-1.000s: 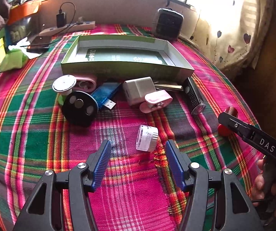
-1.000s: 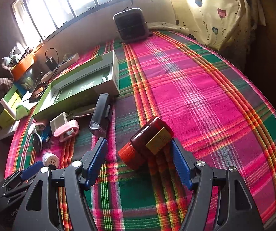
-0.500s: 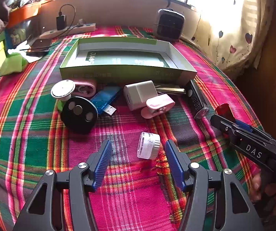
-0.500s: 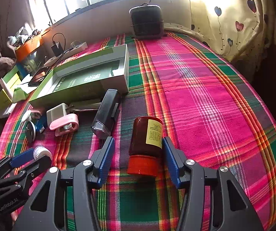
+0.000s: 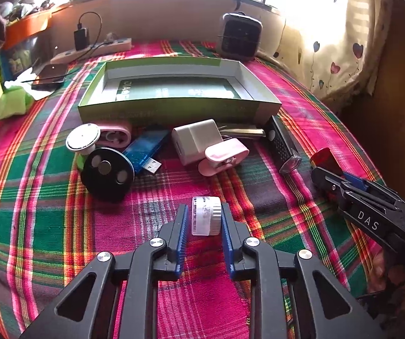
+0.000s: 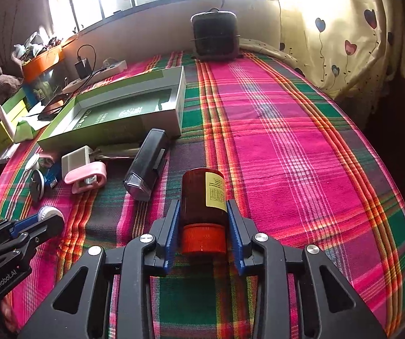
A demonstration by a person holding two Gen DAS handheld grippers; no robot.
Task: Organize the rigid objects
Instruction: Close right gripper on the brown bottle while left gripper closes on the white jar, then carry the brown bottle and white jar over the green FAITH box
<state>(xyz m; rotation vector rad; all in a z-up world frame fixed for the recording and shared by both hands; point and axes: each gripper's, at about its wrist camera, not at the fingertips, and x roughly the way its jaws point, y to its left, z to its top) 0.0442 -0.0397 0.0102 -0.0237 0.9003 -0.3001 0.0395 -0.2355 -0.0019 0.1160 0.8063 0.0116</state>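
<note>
My left gripper [image 5: 204, 214] is shut on a small white ribbed jar [image 5: 205, 219] lying on its side on the plaid cloth. My right gripper [image 6: 202, 212] is shut on a brown bottle [image 6: 202, 195] with an orange cap [image 6: 204, 238], cap towards me. The open green box [image 5: 174, 104] stands behind a row of loose items: a white charger [image 5: 194, 139], pink clip [image 5: 223, 156], blue USB stick [image 5: 144, 152], black round disc [image 5: 107, 174], white round disc [image 5: 83, 140] and black torch [image 5: 283, 148]. The right gripper [image 5: 341, 182] also shows in the left wrist view.
A black speaker [image 6: 215, 35] stands at the far edge by the wall. A power strip with a plugged charger [image 5: 95, 48], a phone [image 5: 50, 75] and green packets [image 5: 10, 101] lie at the back left. The cloth's right half [image 6: 301, 141] carries nothing. A hand [image 5: 394, 276] holds the right gripper.
Both grippers have closed: the left fingers came in onto the white jar, the right fingers onto the brown bottle, which turned from slanted to lengthwise between them.
</note>
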